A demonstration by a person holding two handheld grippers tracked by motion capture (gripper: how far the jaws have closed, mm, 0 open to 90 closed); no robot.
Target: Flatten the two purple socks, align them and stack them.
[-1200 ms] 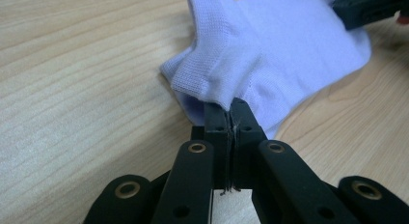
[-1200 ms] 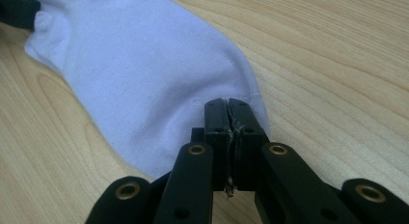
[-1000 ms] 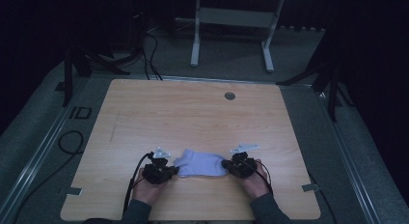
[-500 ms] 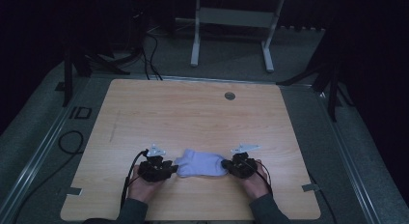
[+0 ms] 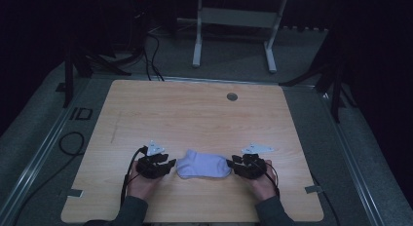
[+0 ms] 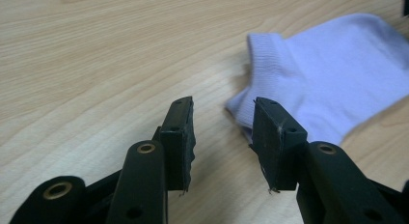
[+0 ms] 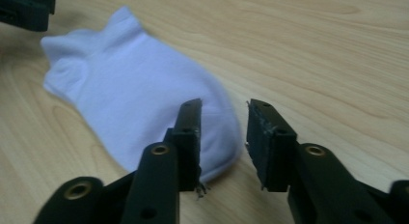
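Each hand-held gripper, left (image 5: 168, 163) and right (image 5: 233, 162), lies low, jaws just parted, flanking the sock (image 5: 203, 165).

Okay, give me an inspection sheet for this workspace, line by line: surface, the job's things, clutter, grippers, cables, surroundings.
Surface: wooden table, bare except near the front edge.
Job's things: pale sock lying flat between both grippers.
Clutter: nothing seen.
Grippers: left gripper and right gripper have just been opening; nothing between either pair of fingers, sock released.
Cables: black cable trailing from the left gripper; more on the floor.
Surroundings: dark room, white metal frame behind the table.
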